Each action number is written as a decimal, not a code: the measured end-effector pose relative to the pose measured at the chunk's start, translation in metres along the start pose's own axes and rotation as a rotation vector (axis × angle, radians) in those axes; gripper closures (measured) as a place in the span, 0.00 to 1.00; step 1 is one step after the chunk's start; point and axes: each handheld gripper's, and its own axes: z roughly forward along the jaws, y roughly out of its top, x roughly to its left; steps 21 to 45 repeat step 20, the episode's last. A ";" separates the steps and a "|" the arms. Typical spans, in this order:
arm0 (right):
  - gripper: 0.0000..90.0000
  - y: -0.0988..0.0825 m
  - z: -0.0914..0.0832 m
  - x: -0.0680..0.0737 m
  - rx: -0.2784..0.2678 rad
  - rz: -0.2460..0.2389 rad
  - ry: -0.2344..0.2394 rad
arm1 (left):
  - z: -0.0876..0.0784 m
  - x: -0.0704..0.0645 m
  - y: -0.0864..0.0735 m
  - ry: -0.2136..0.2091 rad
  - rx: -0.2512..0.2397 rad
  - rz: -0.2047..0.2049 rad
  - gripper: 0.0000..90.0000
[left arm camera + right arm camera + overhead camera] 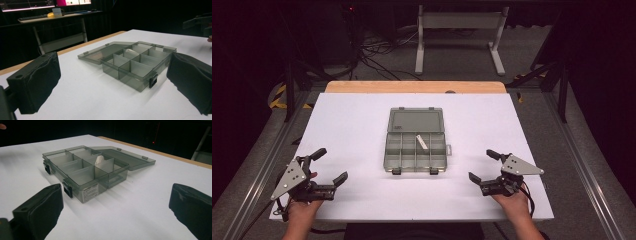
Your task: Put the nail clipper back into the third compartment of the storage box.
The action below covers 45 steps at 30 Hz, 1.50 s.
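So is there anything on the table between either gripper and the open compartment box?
Nothing visible. Bare white table lies between the left gripper and the compartment box, and between the right gripper and the box. Both sets of jaws stand open, apart from the box, with its front latches facing the person.
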 end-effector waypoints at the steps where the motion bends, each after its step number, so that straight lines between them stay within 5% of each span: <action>1: 0.00 0.000 0.000 0.000 -0.003 0.003 0.000 | 0.000 0.000 0.000 -0.003 -0.001 -0.004 0.00; 10: 0.00 -0.004 0.003 -0.005 -0.003 0.054 -0.010 | 0.001 0.006 -0.005 -0.018 -0.011 -0.052 0.00; 14: 0.00 -0.003 0.000 -0.007 -0.013 0.037 -0.025 | 0.002 0.006 -0.006 -0.008 -0.007 -0.066 0.00; 45: 0.00 -0.001 -0.006 -0.011 -0.043 0.032 -0.046 | 0.003 0.005 -0.006 -0.001 0.003 -0.052 0.00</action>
